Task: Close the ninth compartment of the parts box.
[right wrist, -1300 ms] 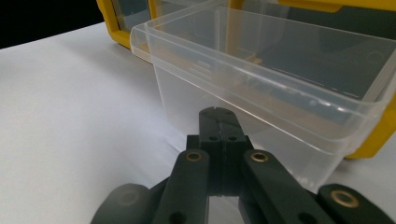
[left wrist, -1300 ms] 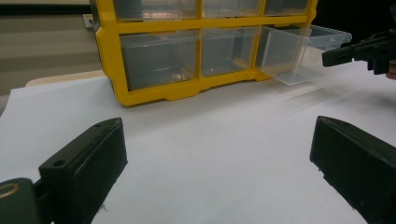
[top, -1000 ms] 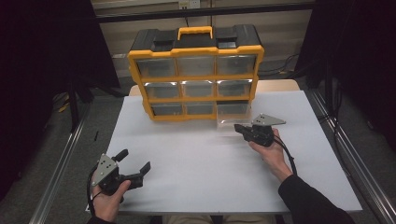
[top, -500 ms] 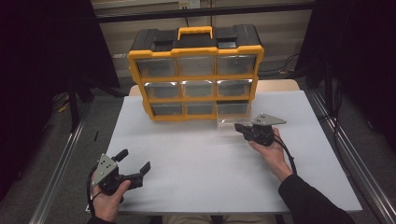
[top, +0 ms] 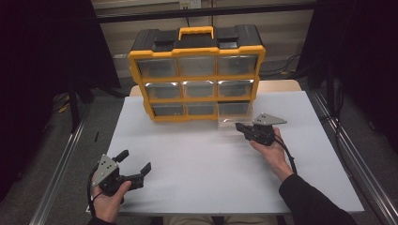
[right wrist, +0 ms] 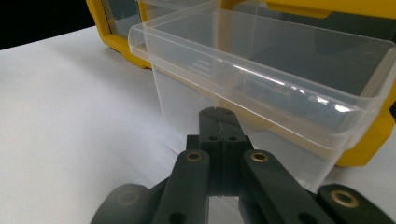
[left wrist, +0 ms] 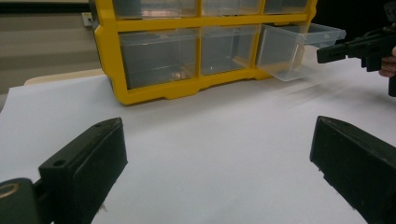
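High view: a yellow organizer [top: 197, 75] w/ black top and 9 clear drawers in 3 rows sits at upper centre of the frame, on the far part of the white table [top: 211, 164]. Its bottom-right drawer, the clear drawer [top: 233, 121], is pulled part way out toward the frame's centre right. The right gripper [top: 240, 126] sits just right of centre, jaws clenched together, tip at the drawer's front edge; the hand behind it rests on the table, dark sleeve running to the lower right corner. The left gripper [top: 136, 165] is at lower left, well apart from the organizer, jaws spread and released, nothing between them.

Left gripper view: 2 black jaws rise at bottom left and bottom right, wide apart, bare white table between. The organizer fills the upper left and centre; the pulled-out drawer sticks out at upper right, tilted a bit downward, w/ the right gripper's tip meeting its rim at the right edge of the frame.

Right gripper view: the jaws come up at bottom centre, pressed shut, tip right at the drawer's front wall under the lip. Can't tell if they pinch a tab there or just touch it. Drawer looks empty.
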Tool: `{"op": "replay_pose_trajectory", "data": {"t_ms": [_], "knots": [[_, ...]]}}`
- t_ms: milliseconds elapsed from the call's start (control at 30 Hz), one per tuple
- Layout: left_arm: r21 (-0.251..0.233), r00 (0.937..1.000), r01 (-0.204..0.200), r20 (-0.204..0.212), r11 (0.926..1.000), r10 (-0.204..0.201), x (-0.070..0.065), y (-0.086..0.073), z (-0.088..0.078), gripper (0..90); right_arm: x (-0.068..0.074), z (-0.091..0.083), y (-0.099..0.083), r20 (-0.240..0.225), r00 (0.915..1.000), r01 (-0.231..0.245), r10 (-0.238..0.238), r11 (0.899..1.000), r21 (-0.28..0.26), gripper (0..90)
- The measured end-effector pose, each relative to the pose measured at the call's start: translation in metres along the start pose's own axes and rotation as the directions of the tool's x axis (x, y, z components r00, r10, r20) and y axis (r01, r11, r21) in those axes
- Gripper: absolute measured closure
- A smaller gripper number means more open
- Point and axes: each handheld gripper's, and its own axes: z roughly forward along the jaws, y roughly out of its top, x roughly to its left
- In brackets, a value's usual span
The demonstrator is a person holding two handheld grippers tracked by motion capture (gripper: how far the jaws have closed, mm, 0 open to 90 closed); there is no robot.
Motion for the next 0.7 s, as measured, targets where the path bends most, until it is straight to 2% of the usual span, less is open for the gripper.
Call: {"op": "replay_pose_trajectory", "data": {"t_ms": [367, 467, 700], "knots": [[0.000, 1.0000, -0.001, -0.002, 1.0000, 0.001, -0.0002, 0.0002, -0.0003, 3.6, -0.0020, 0.0031, -0.0006, 0.010, 0.9999, -0.002, 0.002, 1.000, -0.003, 90.0], [0.001, 1.0000, -0.003, -0.001, 1.0000, 0.003, -0.0006, 0.0004, -0.0004, 3.6, -0.0031, 0.0036, -0.0009, 0.011, 0.9996, -0.026, 0.026, 1.000, -0.011, 90.0], [0.001, 1.0000, -0.004, 0.000, 1.0000, 0.004, -0.0004, 0.0003, -0.0002, 3.6, -0.0038, 0.0047, -0.0013, 0.022, 0.9995, -0.023, 0.023, 1.000, -0.014, 90.0]]}}
